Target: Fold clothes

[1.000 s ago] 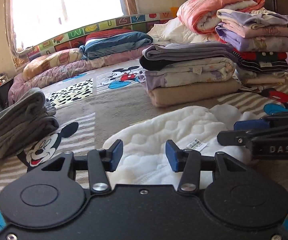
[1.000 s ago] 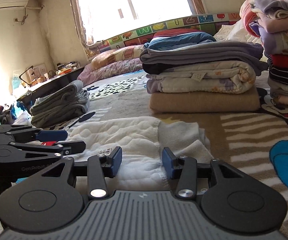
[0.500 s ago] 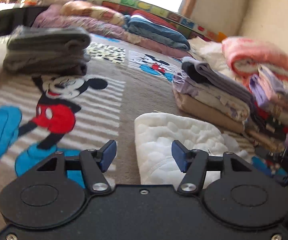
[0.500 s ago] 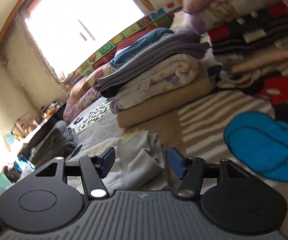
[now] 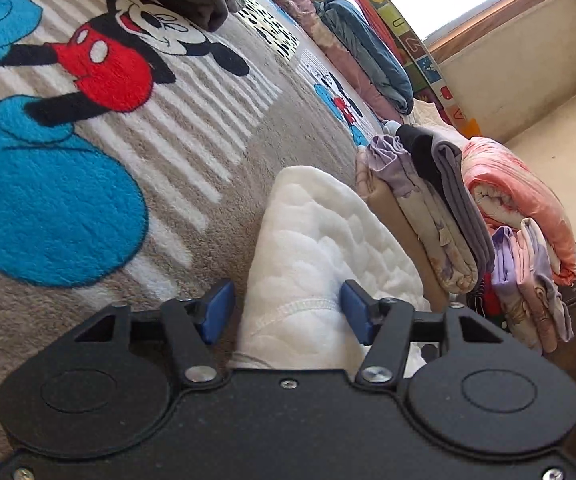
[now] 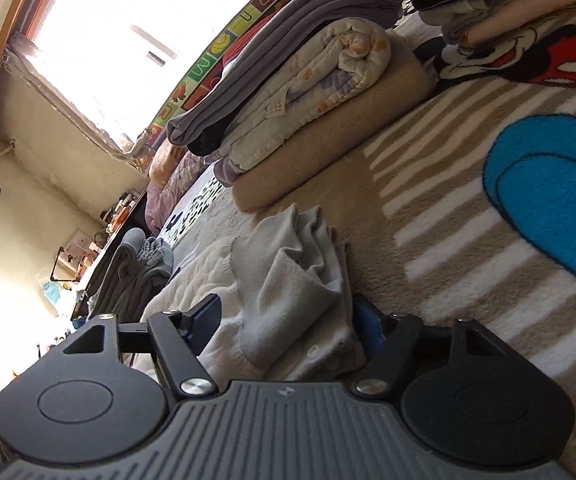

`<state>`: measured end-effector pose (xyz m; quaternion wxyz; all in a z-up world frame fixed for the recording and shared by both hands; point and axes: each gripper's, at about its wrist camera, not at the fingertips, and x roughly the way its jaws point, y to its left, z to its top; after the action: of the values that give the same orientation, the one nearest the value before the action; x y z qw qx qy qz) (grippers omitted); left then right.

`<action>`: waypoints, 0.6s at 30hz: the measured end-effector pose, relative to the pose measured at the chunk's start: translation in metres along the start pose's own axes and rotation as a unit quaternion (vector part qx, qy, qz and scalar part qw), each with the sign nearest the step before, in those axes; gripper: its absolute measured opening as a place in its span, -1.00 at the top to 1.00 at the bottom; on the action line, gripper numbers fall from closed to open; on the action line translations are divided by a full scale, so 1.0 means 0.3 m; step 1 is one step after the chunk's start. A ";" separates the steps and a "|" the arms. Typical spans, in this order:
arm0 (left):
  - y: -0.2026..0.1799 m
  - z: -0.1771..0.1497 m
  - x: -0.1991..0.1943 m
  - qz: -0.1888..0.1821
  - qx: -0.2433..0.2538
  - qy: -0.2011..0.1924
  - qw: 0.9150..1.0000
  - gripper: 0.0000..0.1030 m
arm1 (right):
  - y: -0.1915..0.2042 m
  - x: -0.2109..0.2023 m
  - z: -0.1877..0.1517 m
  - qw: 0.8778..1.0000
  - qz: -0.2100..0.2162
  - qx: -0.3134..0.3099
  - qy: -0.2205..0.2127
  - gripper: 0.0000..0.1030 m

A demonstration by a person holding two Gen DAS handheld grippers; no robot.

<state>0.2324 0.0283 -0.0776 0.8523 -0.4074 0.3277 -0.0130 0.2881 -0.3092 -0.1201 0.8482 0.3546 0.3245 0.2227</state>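
A white quilted garment (image 5: pixel 320 236) lies folded on the Mickey Mouse blanket (image 5: pixel 87 184). My left gripper (image 5: pixel 288 312) is open, its blue pads on either side of the garment's stitched hem end. In the right wrist view the same garment (image 6: pixel 288 280) shows its bunched grey-white end. My right gripper (image 6: pixel 288 324) is open, with that bunched end between its pads. Both views are tilted steeply.
A stack of folded blankets (image 6: pixel 308 104) sits just beyond the garment, also in the left wrist view (image 5: pixel 428 216). A taller pile with a pink quilt (image 5: pixel 516 208) stands behind it. Folded grey clothes (image 6: pixel 131 276) lie far left. Rolled bedding (image 5: pixel 368 52) lines the wall.
Both grippers have rolled sideways and dropped down to opposite ends of the white garment, which now lies between each pair of pads. Both stay open.
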 end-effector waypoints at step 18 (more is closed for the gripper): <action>-0.006 0.010 -0.128 0.095 -0.050 0.045 0.993 -0.34 | 0.009 -0.101 -0.074 0.995 0.071 0.063 0.036 -0.23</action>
<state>0.2045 0.0403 -0.0538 0.8128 -0.4153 0.4032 0.0657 0.2510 -0.3158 -0.1182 0.7942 0.4210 0.3419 0.2739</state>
